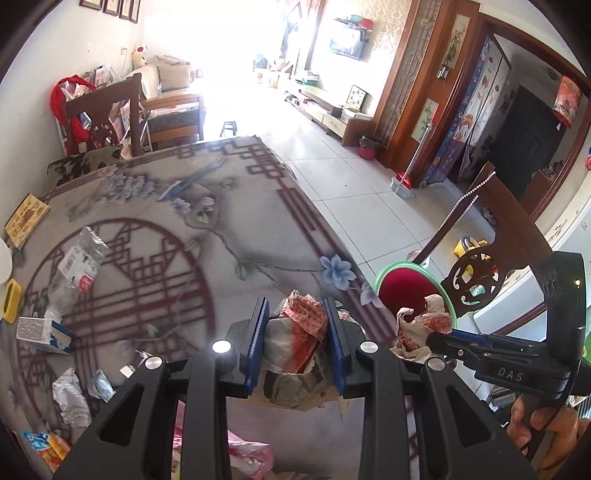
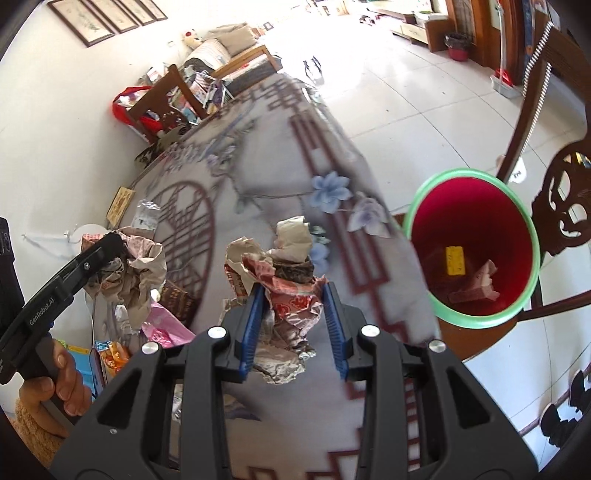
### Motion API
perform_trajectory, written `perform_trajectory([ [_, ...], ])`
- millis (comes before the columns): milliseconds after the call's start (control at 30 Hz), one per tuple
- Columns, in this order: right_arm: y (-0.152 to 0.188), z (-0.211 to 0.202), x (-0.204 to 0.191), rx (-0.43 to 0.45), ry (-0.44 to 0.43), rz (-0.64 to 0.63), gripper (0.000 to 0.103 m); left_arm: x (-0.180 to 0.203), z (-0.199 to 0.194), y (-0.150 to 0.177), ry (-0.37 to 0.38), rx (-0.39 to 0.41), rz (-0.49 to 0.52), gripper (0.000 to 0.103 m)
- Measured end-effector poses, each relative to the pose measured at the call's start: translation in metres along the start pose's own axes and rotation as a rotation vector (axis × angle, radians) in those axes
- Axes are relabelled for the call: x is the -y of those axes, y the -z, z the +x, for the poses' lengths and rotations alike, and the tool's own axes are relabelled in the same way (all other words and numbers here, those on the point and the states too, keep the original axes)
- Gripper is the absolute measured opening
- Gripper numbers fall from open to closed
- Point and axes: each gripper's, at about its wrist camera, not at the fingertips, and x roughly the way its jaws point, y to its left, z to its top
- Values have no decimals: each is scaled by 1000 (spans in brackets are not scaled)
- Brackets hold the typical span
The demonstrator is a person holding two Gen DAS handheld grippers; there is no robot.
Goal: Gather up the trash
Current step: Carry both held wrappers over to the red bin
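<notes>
Red-and-white printed crumpled paper (image 2: 284, 295) clamped between blue pads (image 2: 253, 328) of the black right gripper (image 2: 293, 328), red bin (image 2: 472, 247) rimmed in green to its right, grey tablecloth (image 2: 280, 177) patterned with maroon lattice and blue flowers beneath.

We see a home, most likely a living and dining room. A sofa (image 1: 168, 79) with cushions stands by the far wall, and a television (image 1: 346, 43) hangs above a low cabinet (image 1: 325, 107). Framed pictures (image 2: 107, 18) hang in a row on the white wall. The floor (image 1: 332, 173) has pale tiles. Carved wooden chairs (image 1: 105, 110) stand at the bench (image 1: 155, 221), which carries a flowered cloth. A broom with dustpan (image 1: 404, 181) leans near a wooden doorway (image 1: 532, 122).
</notes>
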Motion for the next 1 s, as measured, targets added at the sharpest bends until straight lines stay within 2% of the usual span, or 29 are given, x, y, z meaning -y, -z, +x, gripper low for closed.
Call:
perform_trajectory([
  [400,9,-1,31,-43,-32,2,33,44,22,-5,-21,-28,40,28],
  [767,10,-8,52,-33,-28,31,33,53,37,2,-30,-69,7,27],
  [1000,2,-16,71,-9,-6,53,33,64,37,2,-37,-63,32,27],
])
